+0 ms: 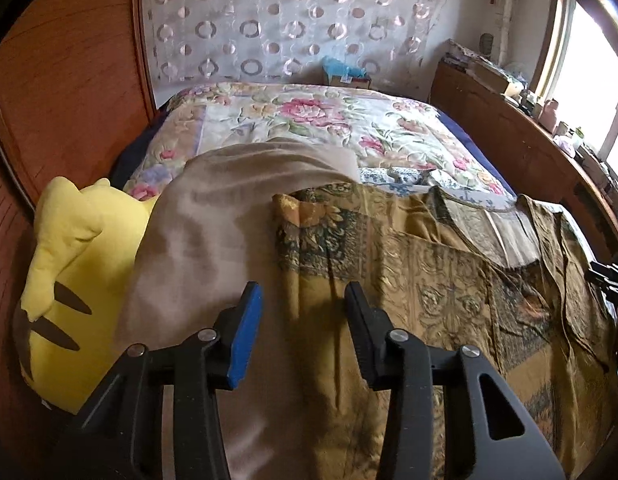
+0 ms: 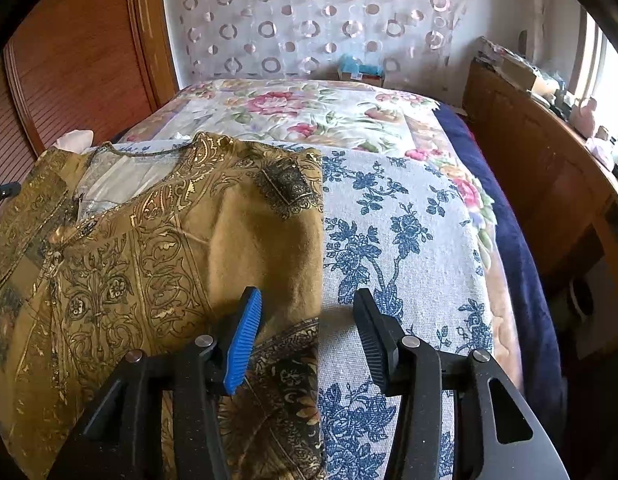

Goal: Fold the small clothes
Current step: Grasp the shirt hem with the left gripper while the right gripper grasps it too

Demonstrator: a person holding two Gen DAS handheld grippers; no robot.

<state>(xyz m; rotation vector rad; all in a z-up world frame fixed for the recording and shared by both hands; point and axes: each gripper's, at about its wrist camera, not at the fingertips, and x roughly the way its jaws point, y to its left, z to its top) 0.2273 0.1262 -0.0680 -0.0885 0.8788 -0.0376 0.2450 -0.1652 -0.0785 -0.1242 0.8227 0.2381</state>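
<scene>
Gold patterned top [image 2: 149, 248] is lying spread on the bed; both grippers are hovering released, probably lining up a side fold.

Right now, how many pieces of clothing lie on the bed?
2. A gold patterned top lies spread flat on the blue flowered cloth. A plain beige garment lies to its left, beside the yellow plush toy. More may be hidden underneath.

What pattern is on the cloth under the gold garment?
Blue flowers on white cloth, clearest in the right wrist view.
</scene>
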